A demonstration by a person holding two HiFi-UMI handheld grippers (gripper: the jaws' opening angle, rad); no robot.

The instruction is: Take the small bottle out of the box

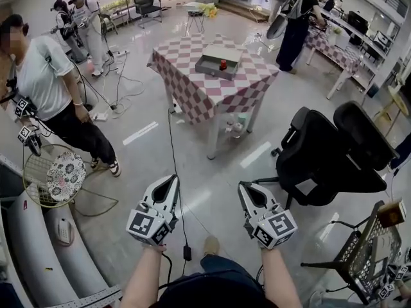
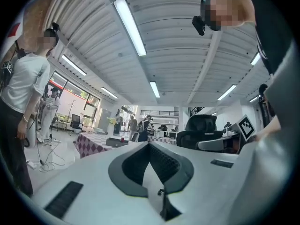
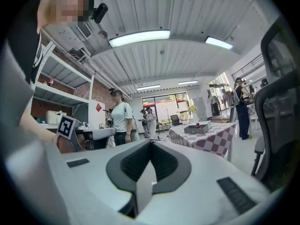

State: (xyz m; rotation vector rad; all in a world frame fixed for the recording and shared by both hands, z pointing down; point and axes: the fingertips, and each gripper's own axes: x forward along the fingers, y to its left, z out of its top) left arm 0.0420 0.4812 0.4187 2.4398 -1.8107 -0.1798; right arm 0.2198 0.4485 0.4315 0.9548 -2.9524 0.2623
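A small red bottle [image 1: 223, 64] stands inside a shallow grey box [image 1: 207, 68], a little right of its middle. The box sits on a table [image 1: 192, 92] covered with a pink and white checked cloth, well ahead of me across a grey floor [image 1: 148, 165]. I hold both grippers low in front of my body, far from the table. My left gripper [image 1: 171, 179] has its jaws pressed together with nothing between them. My right gripper [image 1: 244, 187] is likewise closed and empty. A black office chair [image 1: 334, 153] stands to my right. A person in a white shirt [image 1: 45, 76] stands to my left, beside a wire chair [image 1: 63, 175] with a flowered cushion.
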